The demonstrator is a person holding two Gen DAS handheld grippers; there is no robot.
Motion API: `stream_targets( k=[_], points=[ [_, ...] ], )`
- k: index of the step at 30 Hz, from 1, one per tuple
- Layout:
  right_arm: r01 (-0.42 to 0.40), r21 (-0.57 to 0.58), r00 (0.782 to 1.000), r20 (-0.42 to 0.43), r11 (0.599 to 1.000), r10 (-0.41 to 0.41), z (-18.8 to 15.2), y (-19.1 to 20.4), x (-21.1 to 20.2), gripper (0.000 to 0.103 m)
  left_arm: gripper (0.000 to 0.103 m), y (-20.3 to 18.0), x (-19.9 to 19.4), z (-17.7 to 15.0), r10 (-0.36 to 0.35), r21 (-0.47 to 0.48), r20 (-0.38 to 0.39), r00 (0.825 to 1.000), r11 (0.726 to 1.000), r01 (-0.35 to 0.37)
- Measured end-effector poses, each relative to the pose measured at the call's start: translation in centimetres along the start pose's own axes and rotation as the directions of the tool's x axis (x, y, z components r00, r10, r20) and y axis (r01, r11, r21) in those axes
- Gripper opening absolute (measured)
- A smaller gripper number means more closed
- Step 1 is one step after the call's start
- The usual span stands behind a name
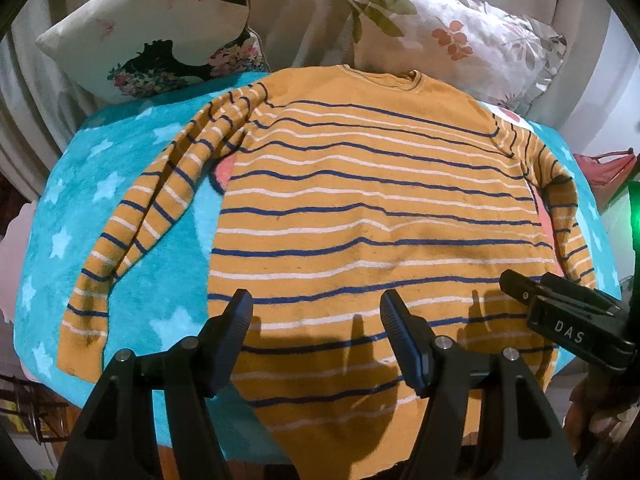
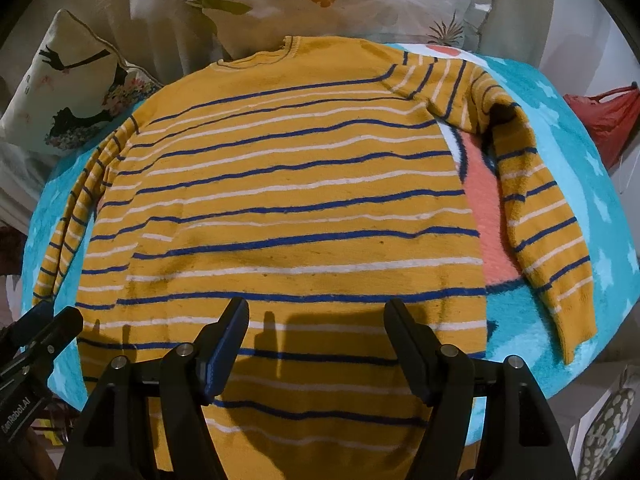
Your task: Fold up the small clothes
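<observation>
Sweater [image 1: 372, 208]: yellow w/ blue + white stripes, spread flat on turquoise star blanket [image 1: 132, 184], collar at far end, hem nearest the grippers.
Long axis: runs hem-to-collar, straight away from both grippers.
Sleeves: left sleeve [image 1: 132, 220] angled out + down over blanket; right sleeve [image 2: 536, 216] bent at elbow, cuff pointing back toward hem.
Left gripper [image 1: 316, 328]: over hem, left-centre; nearer left sleeve. Fingers spread wide, nothing betw them, holding nothing. Contact w/ cloth: can't tell.
Right gripper [image 2: 316, 332]: over hem, right-centre; nearer right sleeve. Fingers likewise wide apart, empty.
Stage (est.): fold not begun; garment fully laid out.
Surround: two printed cushions [image 1: 160, 28] behind collar; red bag [image 2: 612, 120] off right edge.
</observation>
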State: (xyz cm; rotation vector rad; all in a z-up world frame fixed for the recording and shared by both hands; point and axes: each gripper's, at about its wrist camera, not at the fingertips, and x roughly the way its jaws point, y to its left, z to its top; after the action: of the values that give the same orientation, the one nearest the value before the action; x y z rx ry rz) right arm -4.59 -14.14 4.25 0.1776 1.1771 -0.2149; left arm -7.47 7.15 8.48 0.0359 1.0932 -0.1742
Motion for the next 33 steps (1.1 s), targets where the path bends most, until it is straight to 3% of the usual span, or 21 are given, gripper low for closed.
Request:
stream_targets(
  k=[17, 28, 33],
  points=[
    [0.079, -0.071, 0.997, 0.010, 0.994, -0.079, -3.0, 6.8, -5.6, 0.079, 0.070, 6.1, 0.7, 1.5, -0.067, -0.057, 0.007, 0.998, 0.996, 0.067],
    [0.123, -0.069, 0.992, -0.026, 0.990, -0.125, -3.3, 8.8, -4.3, 0.079, 0.070, 9.3, 2.6, 1.5, -0.076, -0.090, -0.043, 0.996, 0.993, 0.072],
    [0.127, -0.023, 0.992, 0.026, 0.992, -0.127, -4.0, 9.2, -5.2, 0.079, 0.070, 10.5, 2.9, 1.1, -0.058, -0.118, -0.056, 0.997, 0.992, 0.051]
  ],
)
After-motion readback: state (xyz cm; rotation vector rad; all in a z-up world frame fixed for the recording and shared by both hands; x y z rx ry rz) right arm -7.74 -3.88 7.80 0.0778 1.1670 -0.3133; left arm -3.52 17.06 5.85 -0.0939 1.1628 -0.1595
